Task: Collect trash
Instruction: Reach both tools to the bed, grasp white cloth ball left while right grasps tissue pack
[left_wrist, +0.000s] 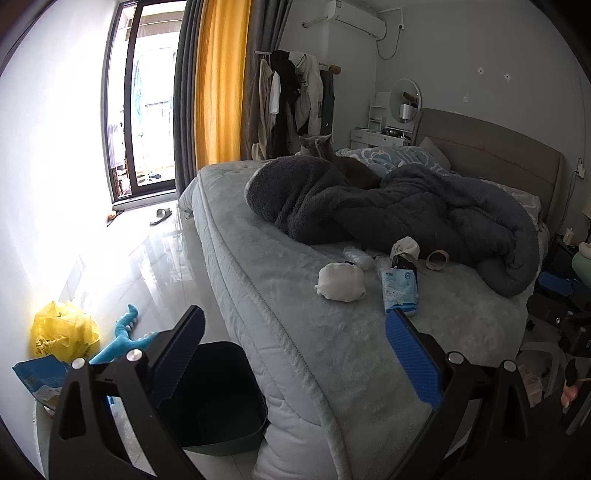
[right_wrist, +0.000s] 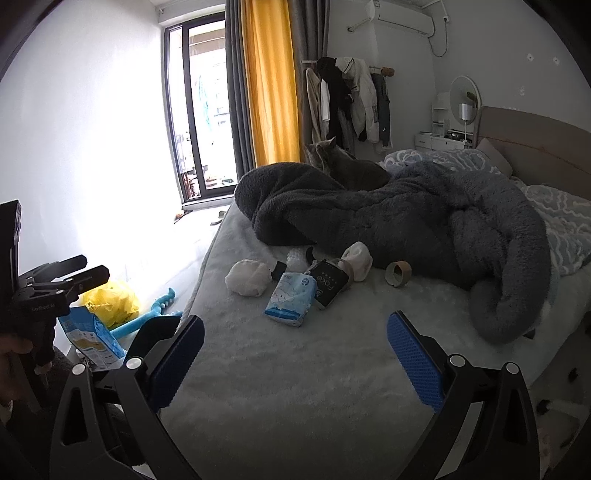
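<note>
Trash lies on the bed (right_wrist: 295, 369): a white crumpled wad (right_wrist: 246, 277), a blue-white tissue pack (right_wrist: 291, 300), a black packet (right_wrist: 328, 284), a white sock-like bundle (right_wrist: 357, 260) and a cardboard tape roll (right_wrist: 398, 274). The left wrist view shows the same wad (left_wrist: 341, 282), pack (left_wrist: 400, 291) and roll (left_wrist: 437, 259). A dark bin (left_wrist: 218, 395) stands on the floor by the bed corner. My left gripper (left_wrist: 293, 354) is open and empty above the bin and bed edge. My right gripper (right_wrist: 295, 360) is open and empty over the bed, short of the trash.
A grey cat (right_wrist: 347, 166) sits behind a dark fleece blanket (right_wrist: 424, 221). On the floor by the wall lie a yellow bag (left_wrist: 62, 328), a blue toy (left_wrist: 125, 339) and a blue carton (left_wrist: 40, 380). The left gripper's body (right_wrist: 48, 288) shows at the right view's left edge.
</note>
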